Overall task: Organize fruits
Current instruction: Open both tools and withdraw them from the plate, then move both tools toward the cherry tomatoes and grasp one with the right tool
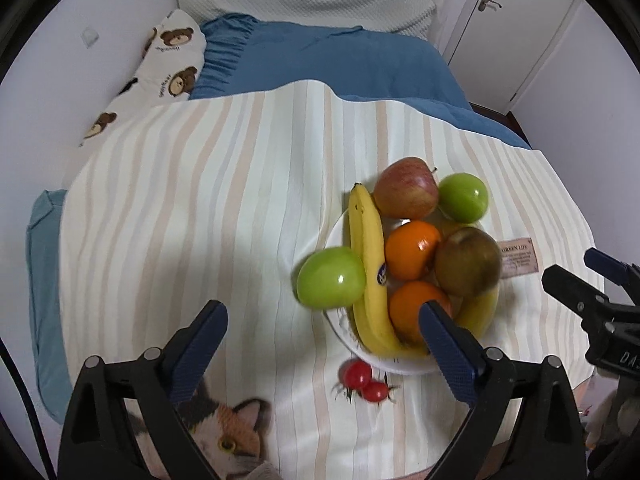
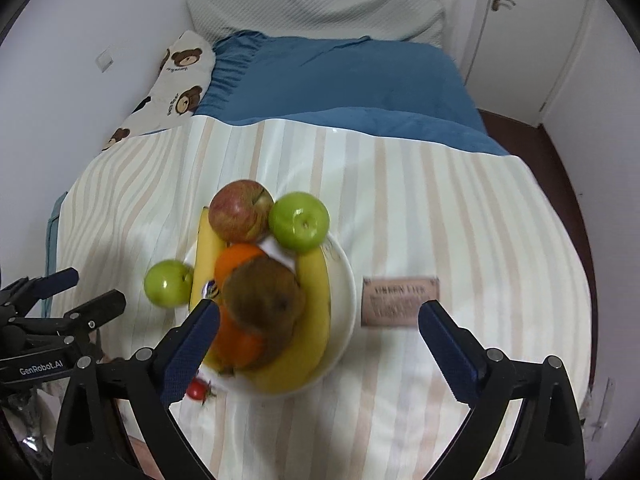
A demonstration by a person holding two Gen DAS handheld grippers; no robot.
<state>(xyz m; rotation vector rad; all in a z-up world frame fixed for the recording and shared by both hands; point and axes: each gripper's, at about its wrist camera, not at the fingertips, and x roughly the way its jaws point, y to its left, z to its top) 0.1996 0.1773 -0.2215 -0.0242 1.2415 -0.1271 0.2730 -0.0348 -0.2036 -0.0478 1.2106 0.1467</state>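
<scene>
The white plate (image 1: 335, 236) on the striped cloth (image 1: 200, 200) is mostly buried under fruit, only its rim showing, and the far green apple (image 2: 299, 221) and red apple (image 2: 241, 210) perch on its far rim. From the left wrist view I count two green apples, the nearer one (image 1: 331, 277) off the plate's left edge against a banana (image 1: 369, 268); one red apple; one brownish fruit (image 1: 467, 261) I cannot identify; two oranges (image 1: 412, 249), the nearer partly behind a blue pad; and two bananas, the second mostly hidden beneath the pile. Two cherry tomatoes (image 1: 365, 381) lie on the cloth just short of the plate; the right view shows only one. The left gripper (image 1: 322, 350) and right gripper (image 2: 318, 350) both hang above with fingers spread wide, holding nothing. A printed cat (image 1: 224, 432) is cut off below.
</scene>
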